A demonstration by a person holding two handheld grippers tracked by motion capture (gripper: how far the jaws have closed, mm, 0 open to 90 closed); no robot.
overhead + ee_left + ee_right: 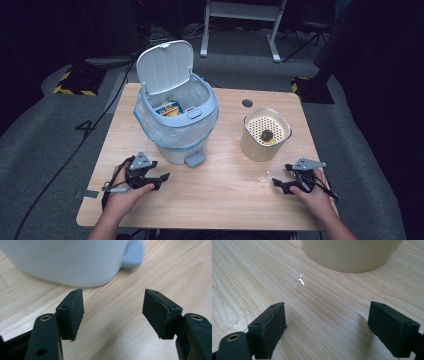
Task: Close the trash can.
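A white pedal bin (176, 120) stands left of centre on the wooden table (225, 200). Its lid is up, a clear liner is folded over its rim, and a yellow and blue packet (169, 109) lies inside. A cream container (265, 135) with a perforated insert stands to the right, and a small dark lump (267, 134) rests on the insert. My left gripper (159, 181) lies open in front of the bin, whose base (67, 262) and blue pedal (133, 253) are just beyond the left gripper (113, 307). My right gripper (282, 176) rests open before the container (352, 253); nothing lies between the right gripper (327, 315) jaws.
A small shiny scrap or wet spot (300, 280) lies on the wood between my right gripper and the cream container. A dark round cable hole (247, 103) sits near the table's far edge. Grey carpet, cables and a desk frame (240, 20) surround the table.
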